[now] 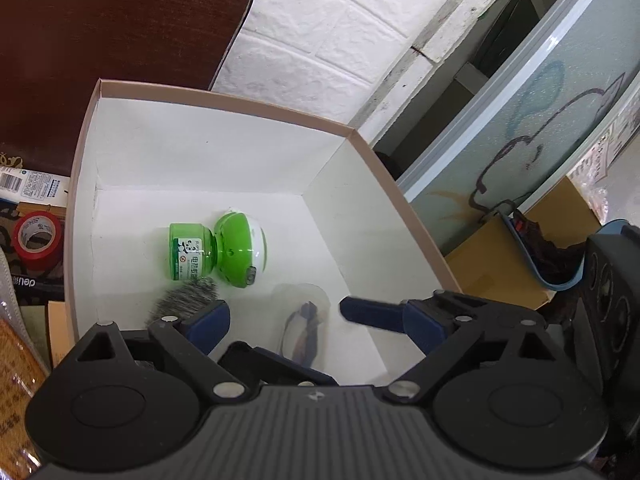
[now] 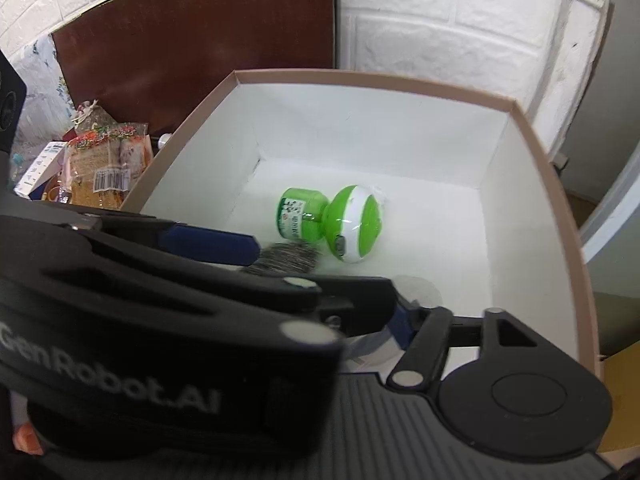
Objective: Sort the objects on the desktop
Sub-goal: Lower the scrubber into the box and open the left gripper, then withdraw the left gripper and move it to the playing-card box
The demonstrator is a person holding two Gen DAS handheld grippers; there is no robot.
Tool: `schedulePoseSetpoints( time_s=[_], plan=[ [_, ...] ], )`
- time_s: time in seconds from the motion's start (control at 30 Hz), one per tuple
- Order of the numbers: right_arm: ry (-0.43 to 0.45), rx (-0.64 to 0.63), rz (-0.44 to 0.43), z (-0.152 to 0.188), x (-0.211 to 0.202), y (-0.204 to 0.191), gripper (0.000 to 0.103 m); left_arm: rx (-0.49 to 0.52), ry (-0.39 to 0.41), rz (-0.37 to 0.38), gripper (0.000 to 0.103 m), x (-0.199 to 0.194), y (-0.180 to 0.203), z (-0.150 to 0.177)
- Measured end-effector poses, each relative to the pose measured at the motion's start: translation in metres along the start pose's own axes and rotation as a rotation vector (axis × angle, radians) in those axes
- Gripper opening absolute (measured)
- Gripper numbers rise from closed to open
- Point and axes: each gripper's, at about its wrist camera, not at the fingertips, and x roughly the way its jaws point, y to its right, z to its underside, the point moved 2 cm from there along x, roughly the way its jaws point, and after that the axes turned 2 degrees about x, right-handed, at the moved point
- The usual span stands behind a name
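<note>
My left gripper is hanging wide open, empty, over the box — packet lying near wall. Right's jaws: can't tell. I'm backing straight up — avoiding the green bottle.

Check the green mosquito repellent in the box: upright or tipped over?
Tipped over. The green repellent bottle lies on its side on the white floor of the box, bottle end left, dome end right in both views.

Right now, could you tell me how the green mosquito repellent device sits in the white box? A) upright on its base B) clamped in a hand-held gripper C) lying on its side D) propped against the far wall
C: the green mosquito repellent device lies on its side on the floor of the white box, away from the walls and ungripped.
</note>
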Motion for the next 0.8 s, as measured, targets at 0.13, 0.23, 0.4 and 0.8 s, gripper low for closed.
schedulePoseSetpoints(
  time_s=[0.13,0.23,0.4,0.8],
  plan=[
    [0.04,0.023,0.002,0.006,-0.013,0.0,0.085,0.027,0.031,-0.005,0.096,-0.013,0.009,0.005],
    [0.067,0.041,-0.004,0.012,-0.024,-0.001,0.089,0.047,0.059,-0.014,0.097,-0.023,0.016,0.011],
    [0.11,0.041,0.034,0.024,-0.041,-0.006,0.094,0.07,0.109,-0.121,0.099,-0.041,0.024,0.022],
    [0.222,0.102,0.0,0.056,-0.085,-0.032,0.095,0.121,0.147,-0.185,0.099,-0.092,0.037,0.055]
  ],
)
